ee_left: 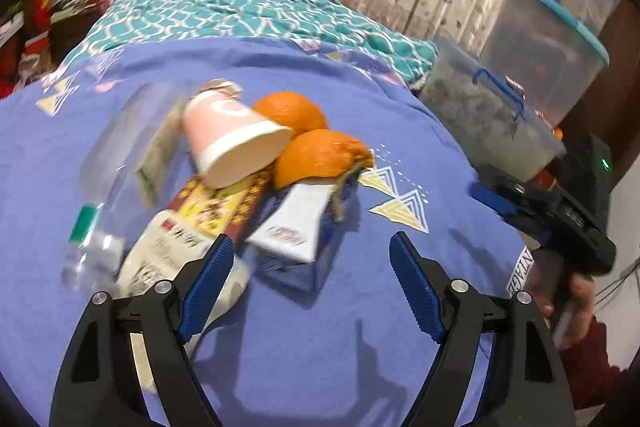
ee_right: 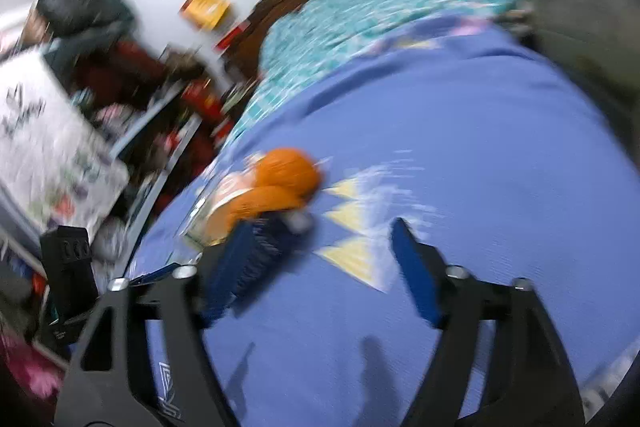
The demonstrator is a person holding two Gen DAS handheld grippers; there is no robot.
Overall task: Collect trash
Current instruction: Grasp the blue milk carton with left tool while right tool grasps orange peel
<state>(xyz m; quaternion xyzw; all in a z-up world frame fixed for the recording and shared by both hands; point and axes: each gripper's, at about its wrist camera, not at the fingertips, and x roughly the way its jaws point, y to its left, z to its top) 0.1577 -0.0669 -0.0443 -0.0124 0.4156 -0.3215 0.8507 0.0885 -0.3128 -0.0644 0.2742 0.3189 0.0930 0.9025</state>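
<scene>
Approach step: both grippers, left (ee_left: pixel 312 275) and right (ee_right: pixel 320 267), hang released over the blue bedsheet (ee_left: pixel 280 347); next, close on the small white carton (ee_left: pixel 296 223) at centre frame.

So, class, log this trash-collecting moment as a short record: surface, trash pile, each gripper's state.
surface: blue bedsheet
trash pile: pink paper cup on its side, orange peels, white carton, clear plastic bottle, snack wrapper
left gripper: open, empty, near the carton
right gripper: open, empty; view blurred
</scene>
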